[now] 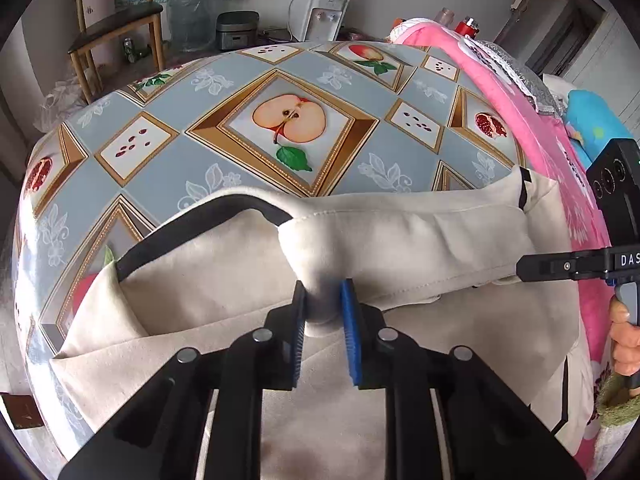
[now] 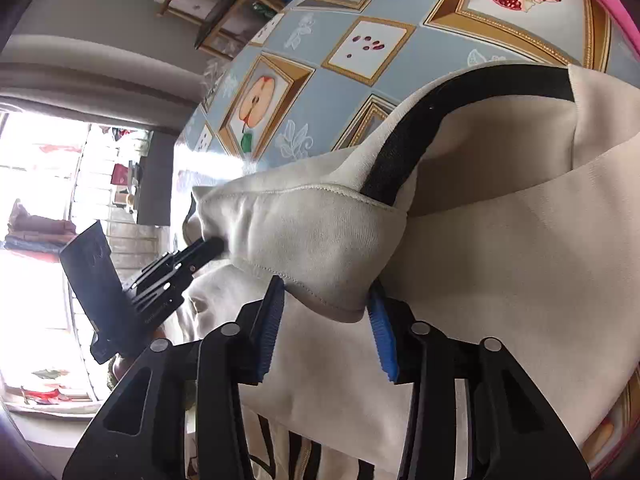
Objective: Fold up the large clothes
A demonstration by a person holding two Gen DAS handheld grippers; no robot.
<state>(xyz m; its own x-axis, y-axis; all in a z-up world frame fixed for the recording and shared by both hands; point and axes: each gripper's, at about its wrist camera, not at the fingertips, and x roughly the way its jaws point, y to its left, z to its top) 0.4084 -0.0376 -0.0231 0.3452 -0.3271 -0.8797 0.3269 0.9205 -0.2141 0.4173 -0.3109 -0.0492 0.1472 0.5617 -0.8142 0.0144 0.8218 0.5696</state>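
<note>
Your left gripper (image 1: 323, 304) is pinched tight on a bunched fold of the cream garment (image 1: 240, 280), which lies along the near edge of the fruit-print tablecloth (image 1: 168, 160). Your right gripper (image 2: 326, 304) looks clamped on the same thick hem, though the cloth partly hides its pads.

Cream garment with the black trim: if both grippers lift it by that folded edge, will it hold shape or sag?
Likely sags: the cream fabric garment with black trim already bunches and creases where the left hand-held gripper pinches it. Probably medium-weight, since its folded edge looks thick and padded in the right hand-held gripper. It may slide easily, as the fruit-print tablecloth looks glossy.
</note>
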